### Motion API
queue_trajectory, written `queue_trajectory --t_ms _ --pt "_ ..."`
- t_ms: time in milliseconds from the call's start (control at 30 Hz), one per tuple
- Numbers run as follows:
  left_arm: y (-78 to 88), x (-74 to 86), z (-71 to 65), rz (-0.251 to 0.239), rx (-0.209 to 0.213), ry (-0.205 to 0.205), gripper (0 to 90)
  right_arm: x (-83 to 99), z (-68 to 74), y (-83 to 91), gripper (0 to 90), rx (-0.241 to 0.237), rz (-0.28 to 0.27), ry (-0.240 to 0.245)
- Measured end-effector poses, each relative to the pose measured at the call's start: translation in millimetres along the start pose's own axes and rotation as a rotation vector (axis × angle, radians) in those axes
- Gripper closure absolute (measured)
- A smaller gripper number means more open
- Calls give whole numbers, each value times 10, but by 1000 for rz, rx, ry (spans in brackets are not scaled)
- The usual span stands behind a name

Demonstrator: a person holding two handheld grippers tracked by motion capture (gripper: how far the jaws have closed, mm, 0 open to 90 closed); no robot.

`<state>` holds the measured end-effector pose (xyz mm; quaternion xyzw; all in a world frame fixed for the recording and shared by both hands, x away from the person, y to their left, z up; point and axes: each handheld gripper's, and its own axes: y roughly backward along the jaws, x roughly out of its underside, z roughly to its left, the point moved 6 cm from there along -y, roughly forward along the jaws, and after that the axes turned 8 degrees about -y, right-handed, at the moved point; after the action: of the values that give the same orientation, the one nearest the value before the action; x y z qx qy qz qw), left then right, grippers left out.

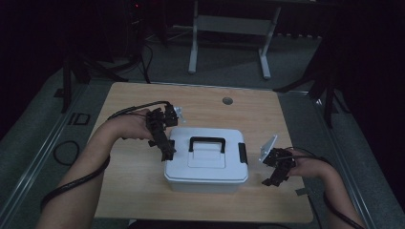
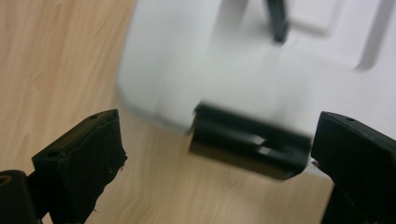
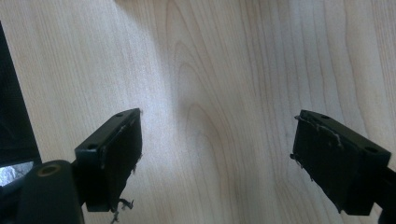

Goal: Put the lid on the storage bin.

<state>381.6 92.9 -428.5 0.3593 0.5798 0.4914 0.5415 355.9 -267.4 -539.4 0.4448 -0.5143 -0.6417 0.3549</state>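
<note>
At the bottom of the high view the person's forearms come in from both lower corners. The right gripper (image 1: 276, 168) sits at lower right of the frame, over bare tabletop (image 1: 133, 200) and apart from the box; in the right gripper view its jaws stand wide with nothing but wood grain between them.

Just above frame centre-bottom sits the white lidded box (image 1: 206, 162), with a black carry handle (image 1: 207, 143) lying on its lid and a black side latch (image 1: 243, 153) on its right end. The left gripper (image 1: 162, 138) is at the box's left end, centre-left of the frame. In the left gripper view its jaws are wide apart, and the left latch (image 2: 250, 147) lies between them, closer to the right-hand jaw and blurred; I cannot tell whether either jaw touches it.

Judging from this, the latch is the likely target. The risks look like these: the jaws closing off-centre, so one pad catches the latch edge and slips off; or a pull on the latch dragging the light box across the smooth wood, since the other gripper is not bracing it.

Farther off, near the top of the frame, a grey cable port (image 1: 227, 100) is set in the wood, and white frame legs (image 1: 229, 38) stand on the floor beyond.
</note>
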Motion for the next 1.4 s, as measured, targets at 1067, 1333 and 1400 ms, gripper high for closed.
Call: queue_trajectory --t_ms 1067,1333,1400 --pt "-207 941 -82 -4 25 154 18 75 -38 -11 155 14 -10 -26" --pt "-314 1155 -135 2 34 180 18 135 -54 -16 146 28 -19 -49" --pt "-340 1202 -146 -1 40 193 18 146 -55 -13 145 26 -27 -55"
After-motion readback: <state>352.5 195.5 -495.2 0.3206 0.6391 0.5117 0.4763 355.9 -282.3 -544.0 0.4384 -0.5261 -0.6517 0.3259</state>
